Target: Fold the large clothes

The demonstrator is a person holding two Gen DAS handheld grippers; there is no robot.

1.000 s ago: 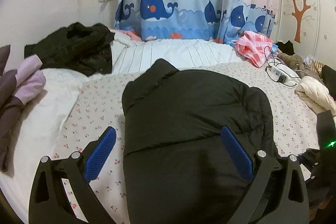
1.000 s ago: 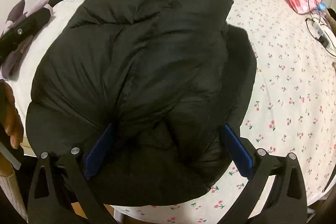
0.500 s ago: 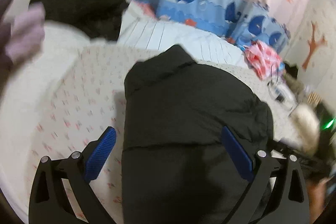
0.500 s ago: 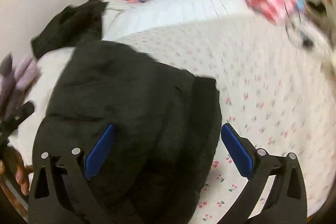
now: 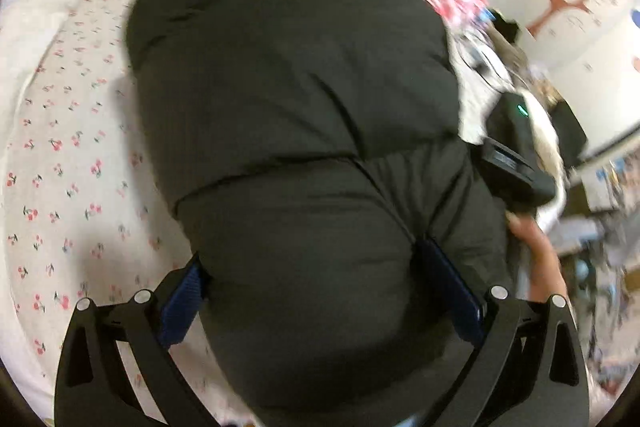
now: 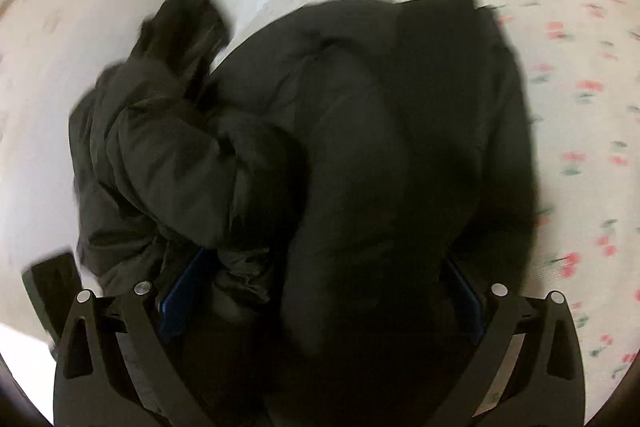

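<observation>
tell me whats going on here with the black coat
A person is folding a black puffer jacket on a bed covered by a cherry-print sheet. The left gripper and right gripper both have their jaws spread wide around the jacket's near end, with bulky fabric between the blue pads. Neither looks clamped shut. The jacket is bunched into a thick bundle rather than lying flat, and both views are motion-blurred, so the exact fold stage is hard to tell.

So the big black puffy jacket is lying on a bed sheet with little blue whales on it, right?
Not quite. The black puffy jacket does lie on a bed sheet, but the sheet is printed with little red cherries, not blue whales. The left wrist view shows this most clearly.
</observation>
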